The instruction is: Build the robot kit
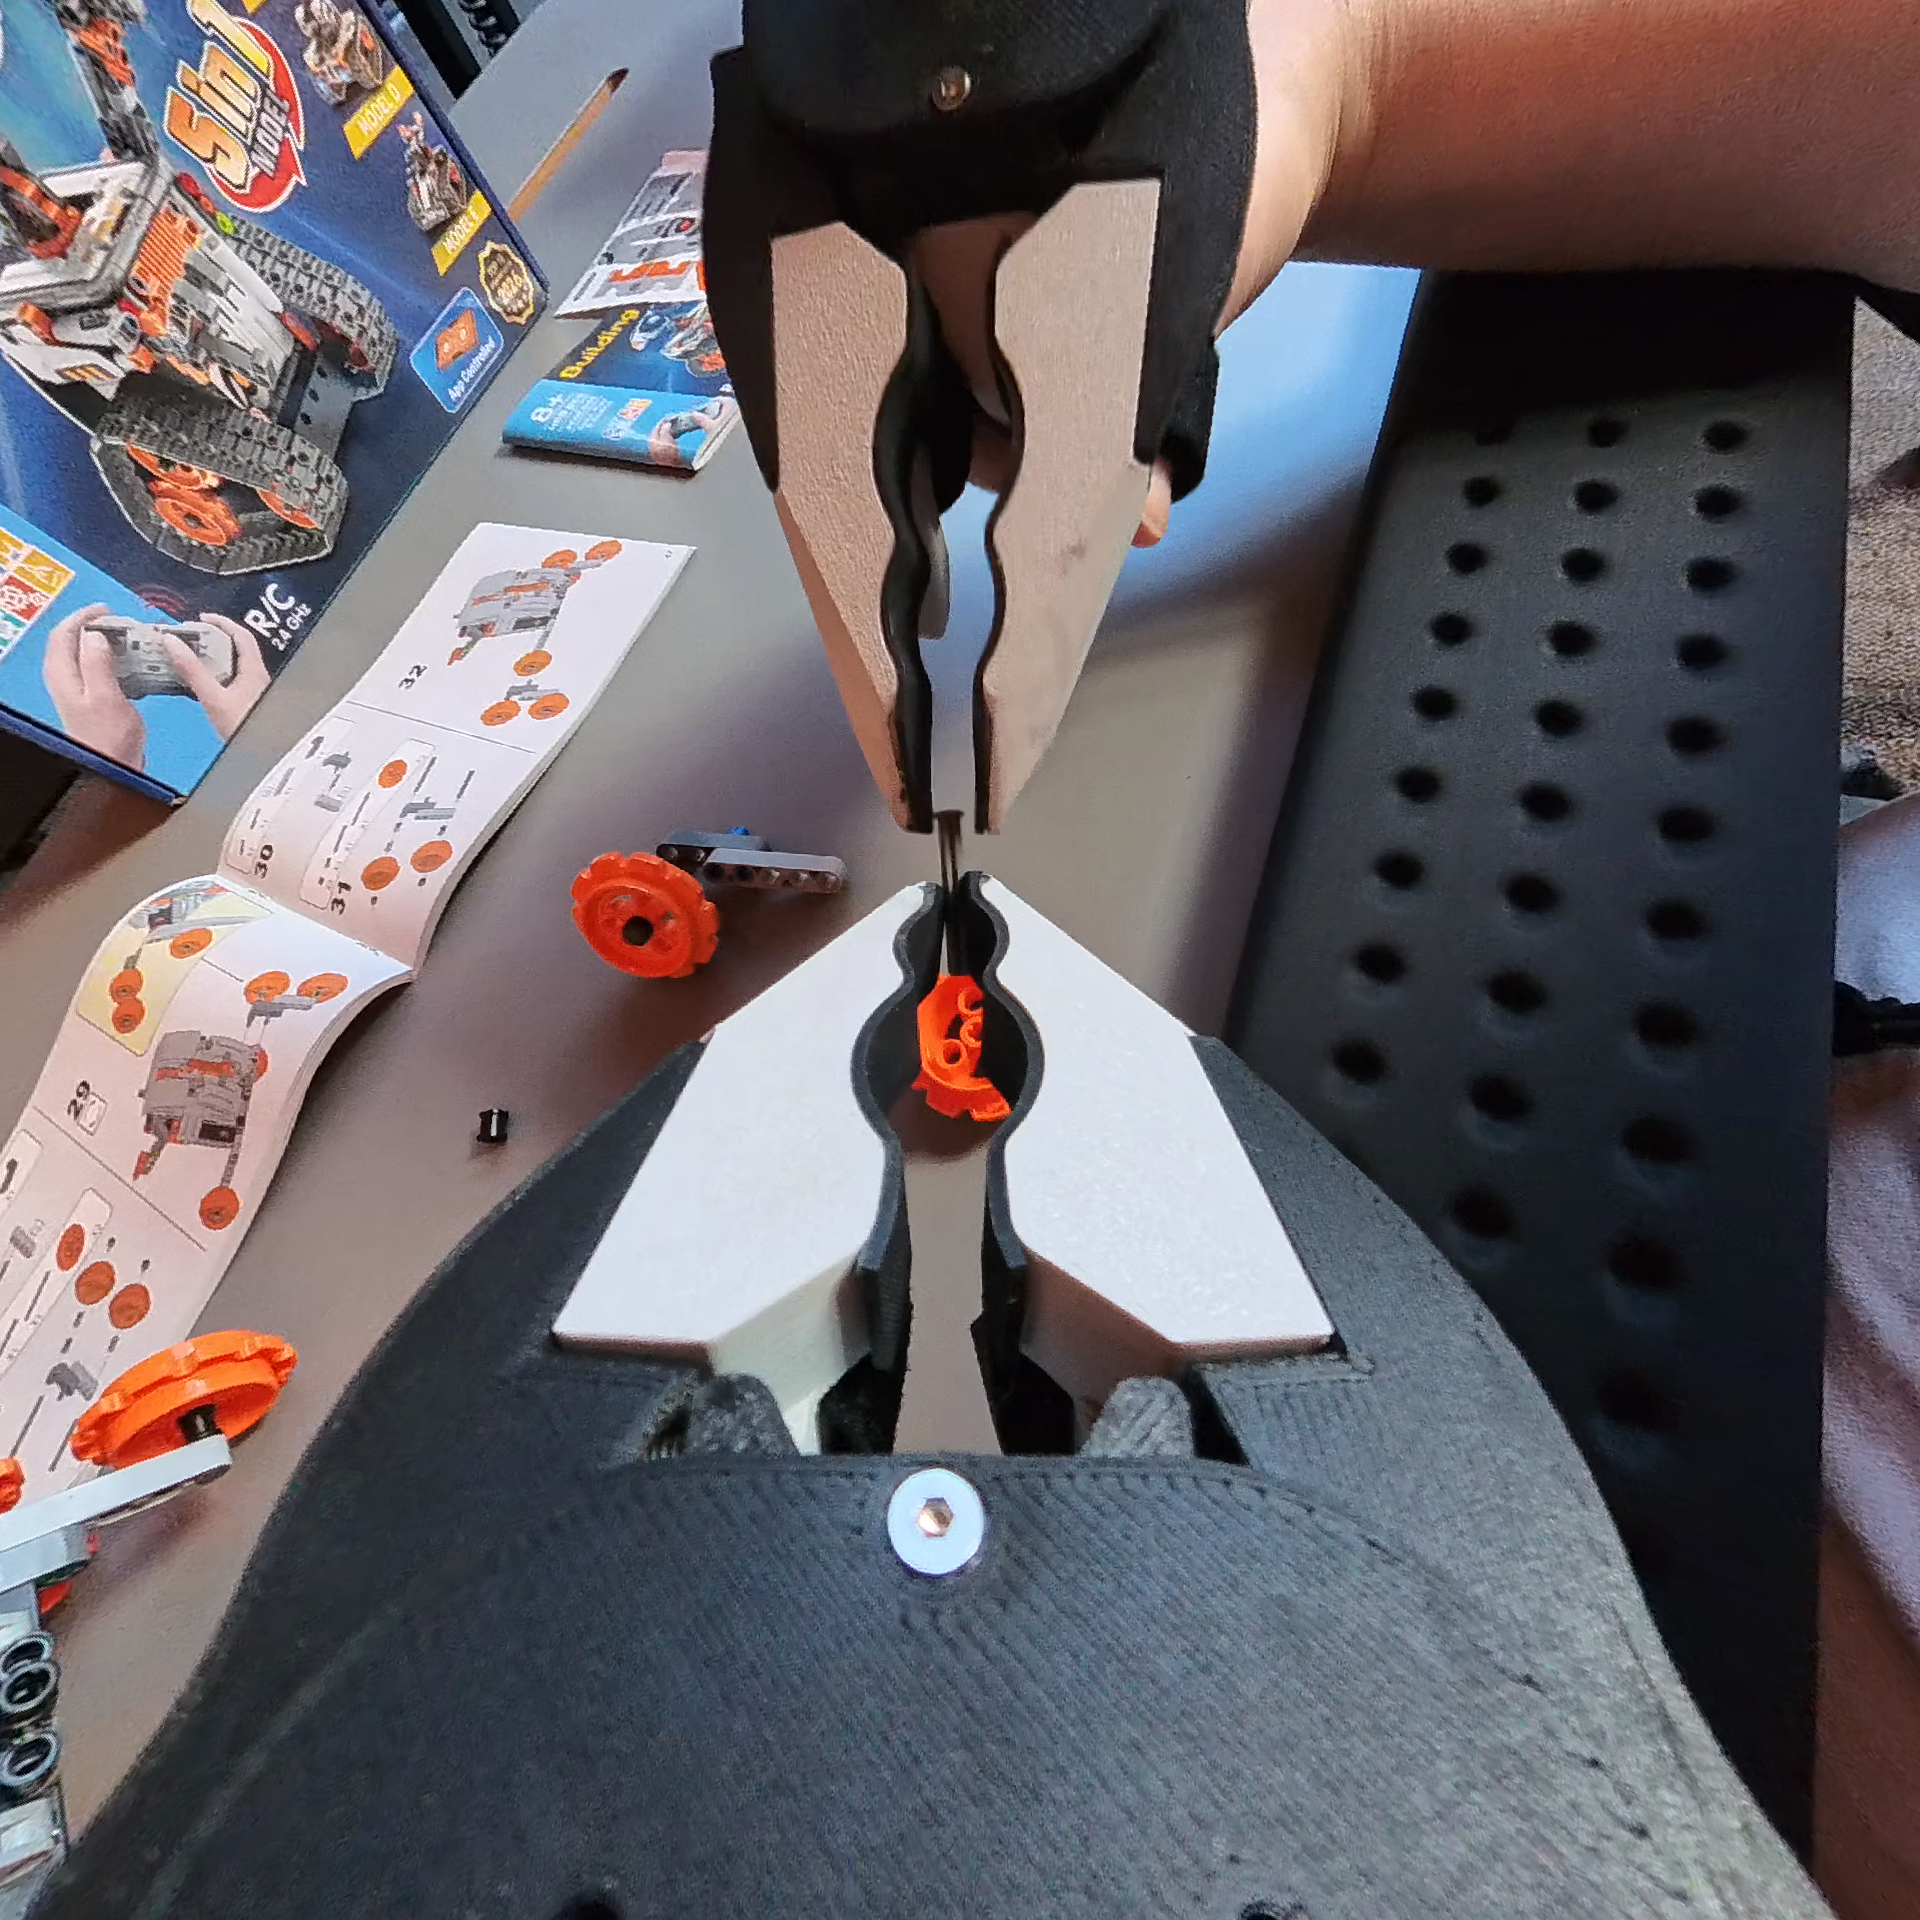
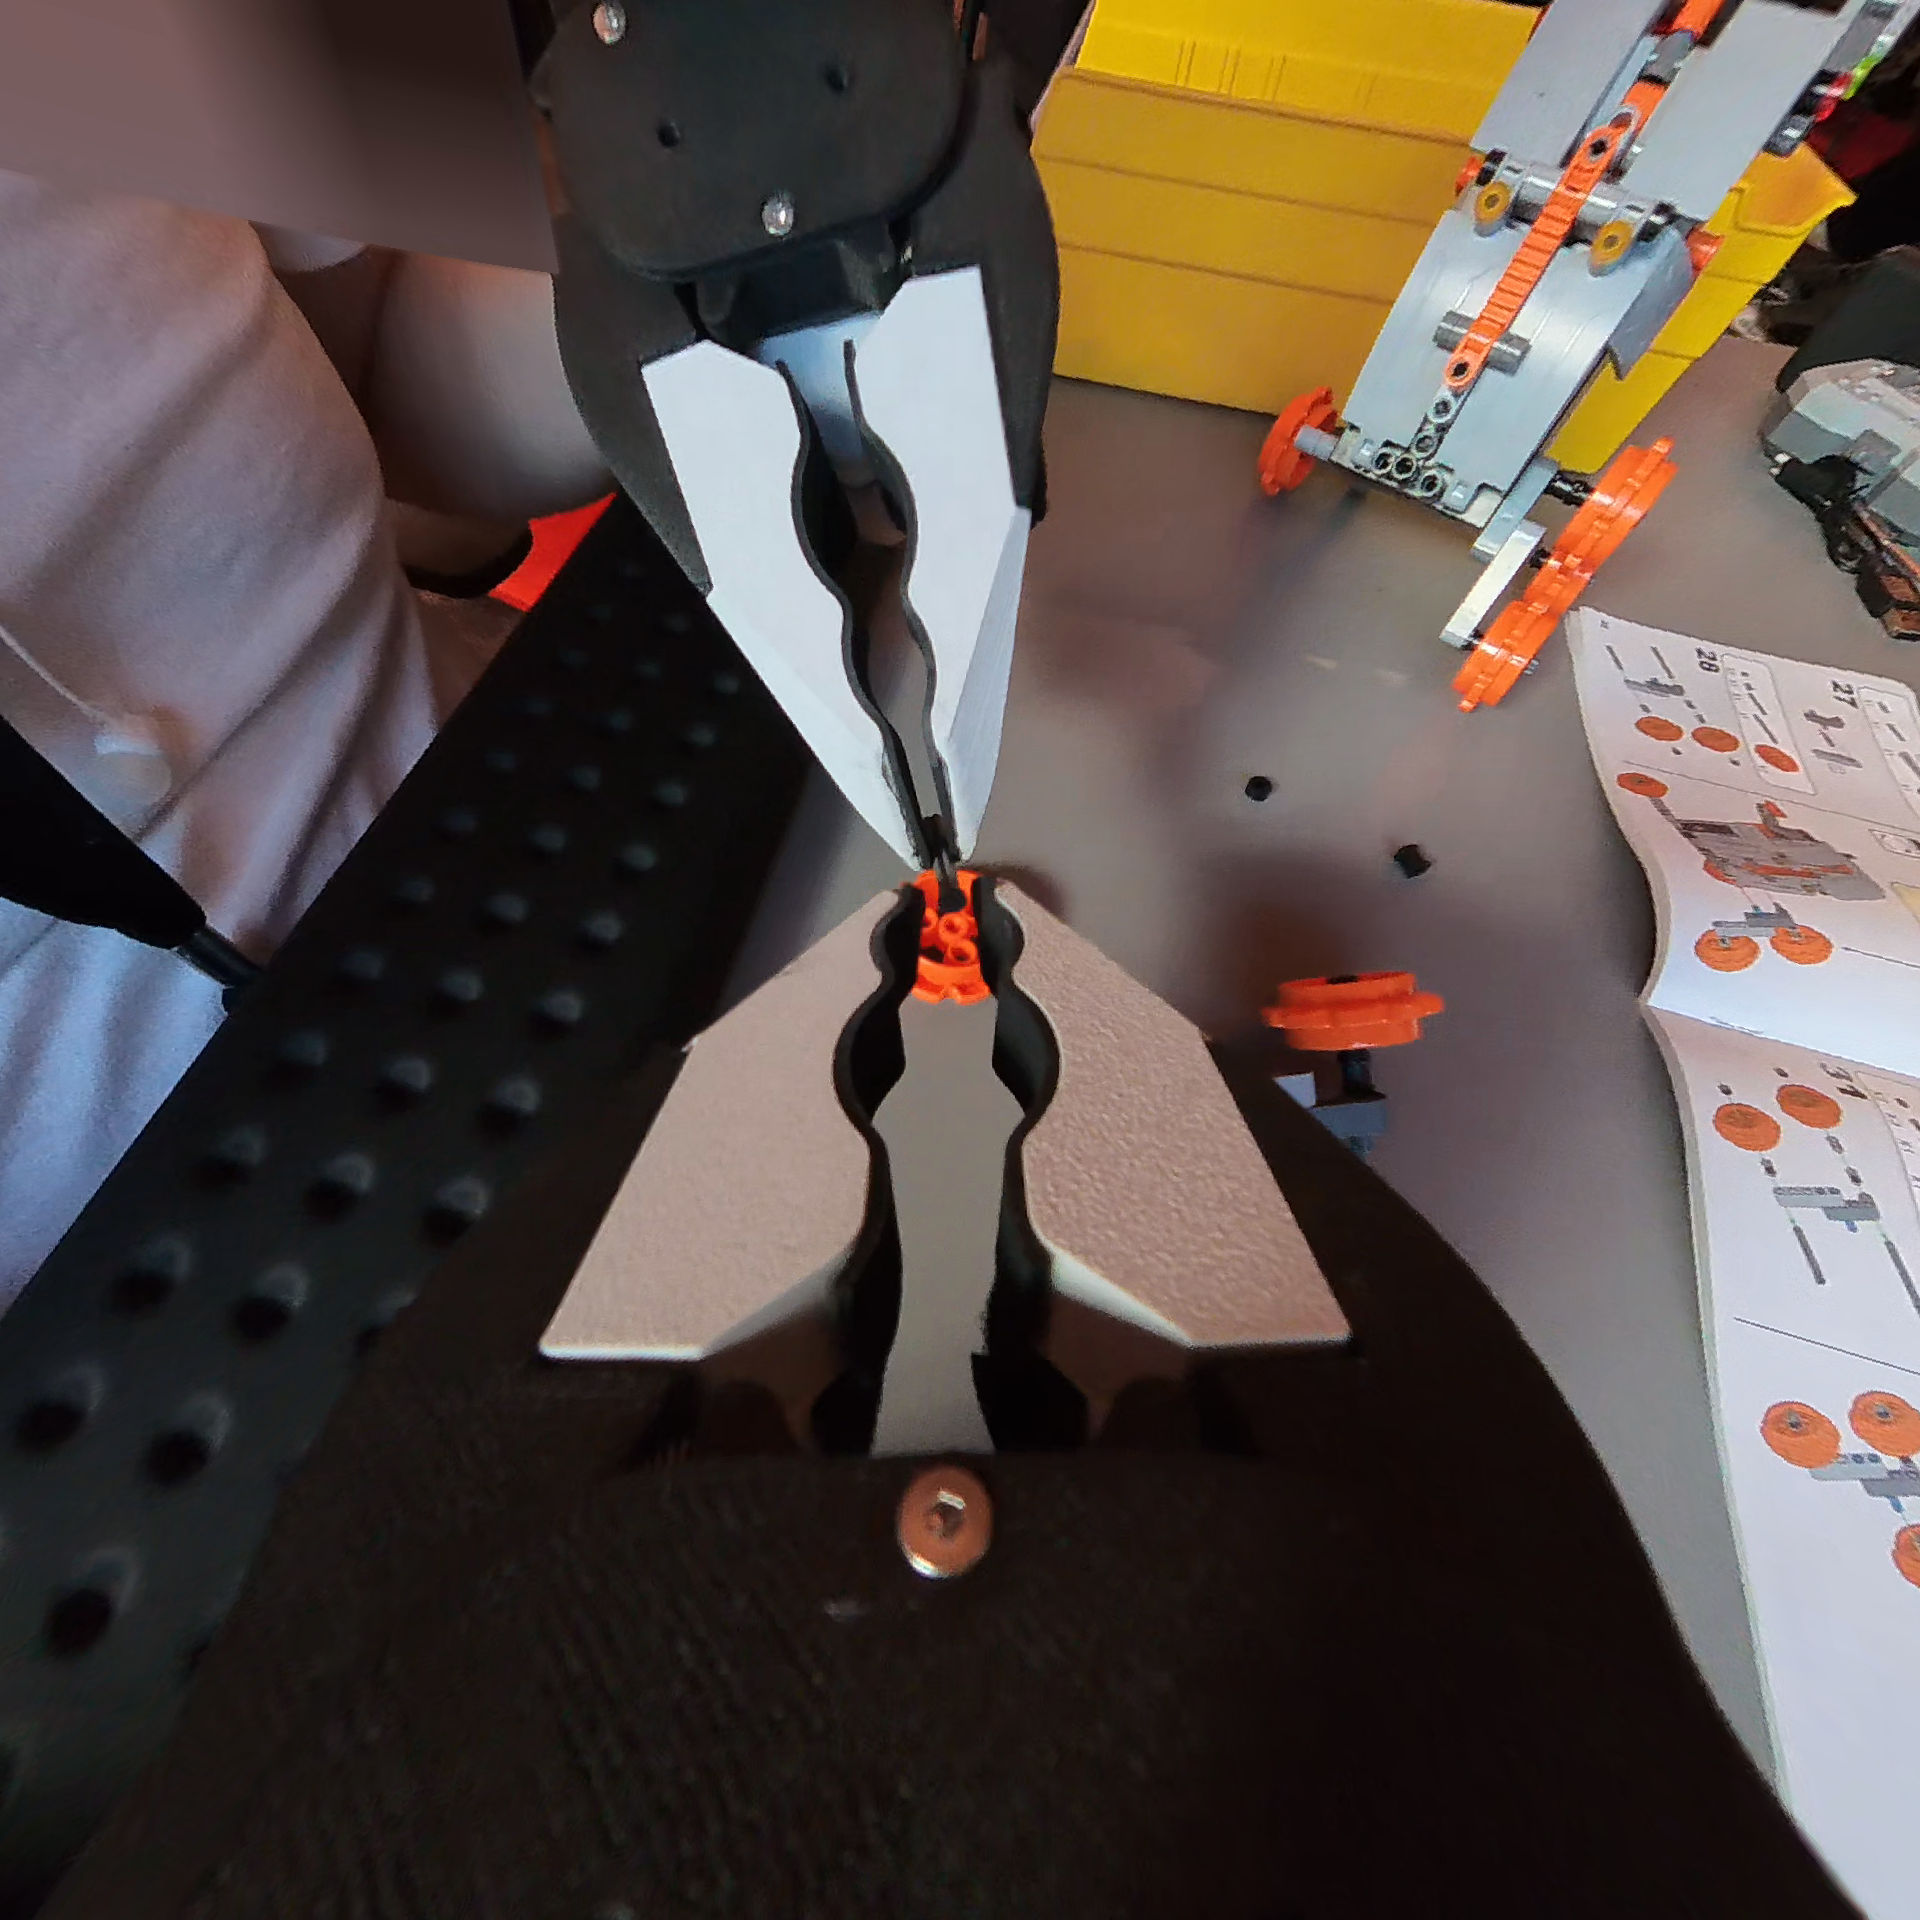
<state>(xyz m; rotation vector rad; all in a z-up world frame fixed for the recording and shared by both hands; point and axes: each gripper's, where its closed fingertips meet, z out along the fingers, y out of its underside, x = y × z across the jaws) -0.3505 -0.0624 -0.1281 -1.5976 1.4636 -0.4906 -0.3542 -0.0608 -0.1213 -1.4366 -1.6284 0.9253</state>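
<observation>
My left gripper (image 1: 951, 883) is shut on a thin black axle (image 1: 951, 852), pinched at its tips. An orange wheel (image 1: 956, 1039) sits on the axle's near end and shows through the round gap between my left fingers. My right gripper (image 1: 951, 826) comes in from above, tip to tip with the left, and is shut on the axle's other end. In the right wrist view the orange wheel (image 2: 948, 951) shows between my right gripper's (image 2: 948, 883) tips, with the left gripper (image 2: 938, 847) just beyond it. All this is held above the grey table (image 1: 727, 727).
An open instruction booklet (image 1: 343, 883), an orange wheel on grey beams (image 1: 644, 914) and a small black pin (image 1: 491, 1125) lie to the left. A toy box (image 1: 208, 364) stands far left. A black perforated mat (image 1: 1558, 831) lies right. A partly built model (image 2: 1538, 312) leans on yellow bins (image 2: 1247, 208). My left and right fingertips are right by each other.
</observation>
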